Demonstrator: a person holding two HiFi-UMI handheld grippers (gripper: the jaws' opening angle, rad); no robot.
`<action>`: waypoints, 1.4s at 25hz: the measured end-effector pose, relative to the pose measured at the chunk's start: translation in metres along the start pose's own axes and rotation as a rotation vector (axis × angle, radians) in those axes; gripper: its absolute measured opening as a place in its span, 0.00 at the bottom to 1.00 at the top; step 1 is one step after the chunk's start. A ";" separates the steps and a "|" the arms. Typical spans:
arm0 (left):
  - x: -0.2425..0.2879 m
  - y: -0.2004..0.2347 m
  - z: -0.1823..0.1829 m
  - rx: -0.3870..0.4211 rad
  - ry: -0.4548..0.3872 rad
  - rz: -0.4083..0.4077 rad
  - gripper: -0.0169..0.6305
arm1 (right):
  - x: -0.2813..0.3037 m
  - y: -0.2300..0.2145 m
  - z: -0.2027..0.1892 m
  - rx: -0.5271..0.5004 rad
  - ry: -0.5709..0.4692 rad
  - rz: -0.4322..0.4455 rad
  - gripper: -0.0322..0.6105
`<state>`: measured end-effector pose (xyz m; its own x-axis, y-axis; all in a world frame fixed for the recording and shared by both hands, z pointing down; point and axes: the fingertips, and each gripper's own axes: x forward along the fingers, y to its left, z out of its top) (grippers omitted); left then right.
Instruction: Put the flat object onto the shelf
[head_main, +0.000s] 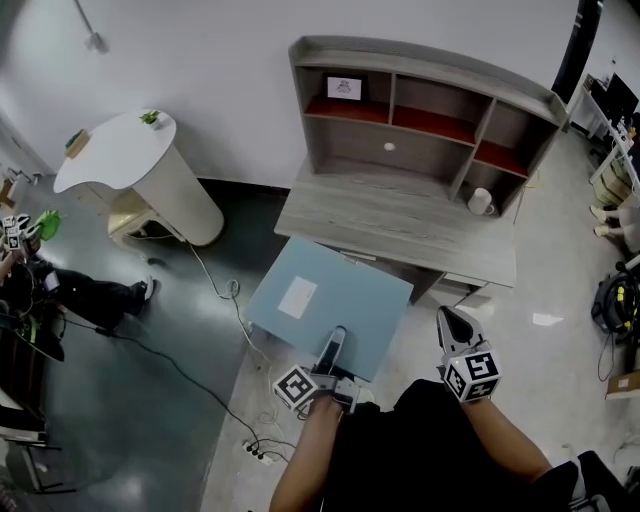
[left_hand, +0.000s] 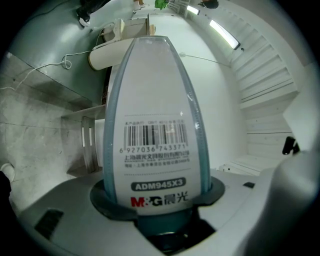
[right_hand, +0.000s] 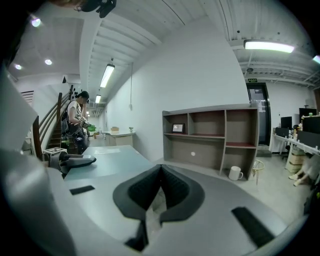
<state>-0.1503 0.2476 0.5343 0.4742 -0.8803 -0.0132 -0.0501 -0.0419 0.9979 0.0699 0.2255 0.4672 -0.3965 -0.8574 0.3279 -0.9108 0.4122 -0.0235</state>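
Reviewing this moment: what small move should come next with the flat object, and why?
Probably carry the flat object forward, kept level, toward the shelf. The left gripper is clamped on its near edge, and its far edge only reaches the front of the desk top, short of the shelf's compartments.

White wall (head_main: 200, 60) at the back. Against it, a grey wooden shelf unit (head_main: 420, 110) with red-lined compartments on a matching desk (head_main: 400, 225) — beside that, a white round-ended counter (head_main: 120, 150). Dark glossy floor (head_main: 120, 400) to the left, pale shiny floor (head_main: 560, 300) to the right. Overhead, long tube lights (right_hand: 269, 46) on a ribbed white ceiling (right_hand: 150, 20).
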 end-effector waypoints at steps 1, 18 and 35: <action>-0.001 0.001 0.004 -0.003 -0.002 0.002 0.48 | 0.002 0.002 -0.001 -0.002 0.007 0.002 0.05; 0.040 0.018 0.038 0.004 -0.007 0.014 0.48 | 0.065 -0.019 -0.012 0.047 0.023 0.029 0.05; 0.207 0.037 0.074 0.001 0.058 0.072 0.48 | 0.200 -0.133 0.022 0.106 0.023 0.010 0.05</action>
<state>-0.1190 0.0289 0.5635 0.5198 -0.8520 0.0621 -0.0867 0.0197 0.9960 0.1090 -0.0071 0.5150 -0.4037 -0.8457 0.3491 -0.9144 0.3847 -0.1257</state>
